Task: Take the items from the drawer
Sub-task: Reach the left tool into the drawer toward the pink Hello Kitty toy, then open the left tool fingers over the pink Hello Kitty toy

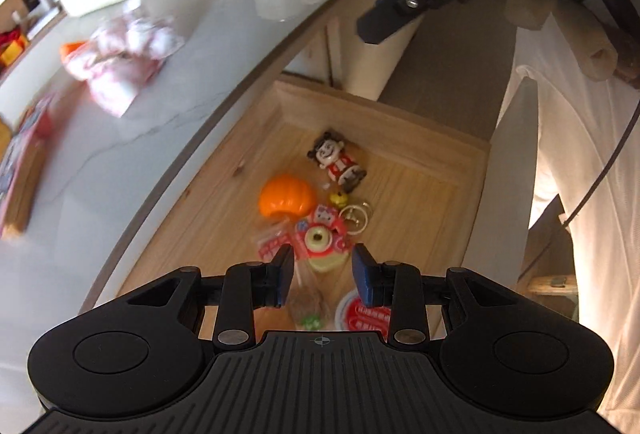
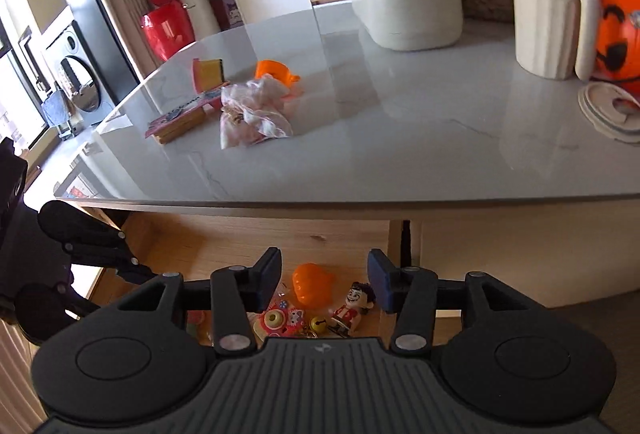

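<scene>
The wooden drawer [image 1: 404,139] stands pulled out under the tabletop edge. Inside lie an orange pumpkin toy [image 1: 286,197], a small figurine in red [image 1: 338,163], a yellow bell [image 1: 338,198], a key ring [image 1: 354,218] and a pink keychain with a donut [image 1: 320,238]. My left gripper [image 1: 323,266] hovers open just above the pink keychain, with nothing between its pads. In the right wrist view my right gripper [image 2: 324,274] is open and empty above the pumpkin [image 2: 312,284] and figurine [image 2: 352,308].
On the marble tabletop [image 2: 400,161] lie a crumpled pink-white bag [image 2: 256,113], an orange piece [image 2: 276,69] and a booklet on a wooden block [image 2: 180,119]. A white container [image 2: 408,9], a cream jug [image 2: 548,13] and an orange pumpkin bucket [image 2: 616,37] stand behind. Packets [image 1: 368,314] lie at the drawer's near end.
</scene>
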